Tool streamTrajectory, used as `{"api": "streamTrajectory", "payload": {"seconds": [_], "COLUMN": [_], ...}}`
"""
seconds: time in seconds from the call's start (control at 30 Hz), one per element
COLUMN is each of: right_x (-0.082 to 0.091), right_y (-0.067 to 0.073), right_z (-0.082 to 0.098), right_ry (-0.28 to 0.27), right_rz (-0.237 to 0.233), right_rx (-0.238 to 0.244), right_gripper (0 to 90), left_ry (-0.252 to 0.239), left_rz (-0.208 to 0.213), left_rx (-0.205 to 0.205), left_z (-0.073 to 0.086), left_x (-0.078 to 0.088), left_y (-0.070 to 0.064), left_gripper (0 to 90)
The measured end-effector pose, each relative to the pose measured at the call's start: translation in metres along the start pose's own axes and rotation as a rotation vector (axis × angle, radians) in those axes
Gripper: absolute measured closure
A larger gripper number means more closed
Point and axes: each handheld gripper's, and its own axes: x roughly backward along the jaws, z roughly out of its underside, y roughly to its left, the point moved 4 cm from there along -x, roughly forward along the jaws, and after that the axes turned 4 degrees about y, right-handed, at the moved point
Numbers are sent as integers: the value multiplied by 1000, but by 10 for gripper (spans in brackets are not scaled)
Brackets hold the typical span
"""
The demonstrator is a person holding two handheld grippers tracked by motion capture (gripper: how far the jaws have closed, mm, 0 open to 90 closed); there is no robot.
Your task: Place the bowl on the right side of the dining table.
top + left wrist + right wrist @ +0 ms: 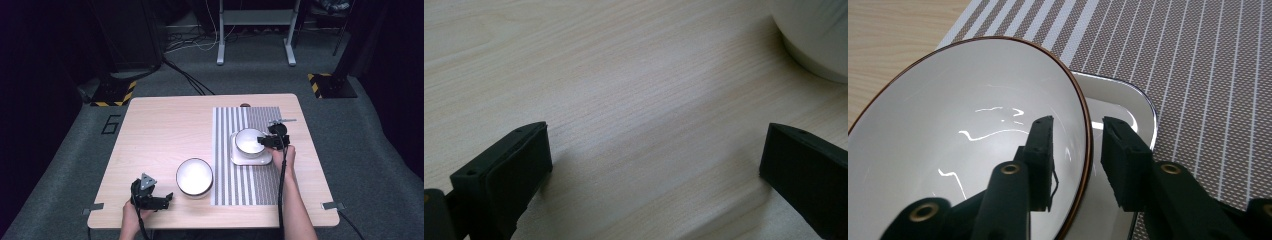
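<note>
A person is sitting at the near edge of a pale wooden desk [165, 130], holding a black two-jaw gripper in each hand. A brown and white striped woven placemat [260, 185] is lying over the right half of the desk, running from the far edge nearly to the near edge. On it, toward the right edge, a white rounded-square plate with a dark rim [250, 159] is sitting, and a white round bowl with a thin brown rim [248, 141] is resting on that plate. The right gripper [263, 141] is reaching in at the bowl's right side; in the right gripper view its jaws are straddling the brown rim [1087, 150], one inside the bowl and one outside, with narrow gaps showing beside the rim, so I cannot tell whether they are gripping it yet. A second white round bowl with a dark rim [194, 177] is standing on the bare wood just left of the placemat, near the near edge. The left gripper [167, 197] is lying low beside that bowl, toward the near left corner, its jaws spread wide and holding nothing, with the bowl's white side [819, 40] showing just beyond them.
</note>
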Motion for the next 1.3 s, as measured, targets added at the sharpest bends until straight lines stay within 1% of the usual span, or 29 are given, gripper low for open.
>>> {"api": "streamTrajectory", "payload": {"seconds": [0.07,0.1,0.2,0.23,0.27,0.33,0.37,0.4,0.43,0.5,0.57,0.67,0.73,0.77,0.83,0.87,0.9,0.93,0.97,1.0,1.07,1.1,1.13,1.17,1.2,1.23,1.27,1.3], "right_x": [1,2,6,6,10,13,13,17,19,24,26,34,36,40,44,46,46,51,51,57,61,64,64,67,67,69,70,70], "right_y": [1,1,3,3,3,4,4,6,7,8,10,16,18,22,27,29,29,36,36,42,47,50,50,55,55,57,62,62], "right_z": [-1,-1,-1,-1,-1,-1,-1,-2,-2,-3,-3,-5,-5,-5,-4,-4,-4,-4,-4,-3,-1,0,0,2,2,3,6,6], "right_ry": [0,-3,1,1,-11,-15,-15,-22,-20,-33,-32,-40,-44,-46,-42,-43,-43,-49,-49,-61,-67,-64,-64,-51,-51,-44,-25,-25], "right_rz": [12,13,29,29,30,26,26,21,23,28,32,38,32,25,9,16,16,9,9,8,4,4,4,-1,-1,-6,-16,-16], "right_rx": [-7,3,1,1,5,7,7,10,11,28,27,71,69,81,87,104,104,126,126,150,164,171,171,202,202,213,242,242], "right_gripper": [512,471,363,363,311,268,268,219,204,168,155,134,130,111,94,87,87,63,63,49,33,23,23,0,0,0,0,0], "left_ry": [0,0,0,0,0,0,0,0,0,0,0,1,-1,0,1,-2,-2,-3,-3,-2,-2,0,0,2,2,0,1,1], "left_rz": [2,2,2,2,1,2,2,2,2,2,2,2,1,1,1,-1,-1,-1,-1,0,0,1,1,1,1,2,2,2], "left_rx": [0,-1,0,0,0,-1,-1,-1,0,-1,-1,0,0,0,1,2,2,1,1,2,3,0,0,1,1,0,2,2], "left_z": [0,0,0,0,0,0,0,0,0,0,0,0,0,0,0,0,0,0,0,0,0,0,0,0,0,0,0,0], "left_x": [0,0,0,0,0,0,0,0,0,0,0,0,0,0,0,0,0,0,0,0,0,0,0,0,0,0,0,0], "left_y": [0,0,0,0,0,0,0,0,0,0,0,0,0,0,0,0,0,0,0,0,0,0,0,0,0,0,0,0], "left_gripper": [1,2,2,2,2,2,2,2,2,2,2,2,2,2,2,2,2,2,2,2,2,2,2,2,2,2,2,3]}}
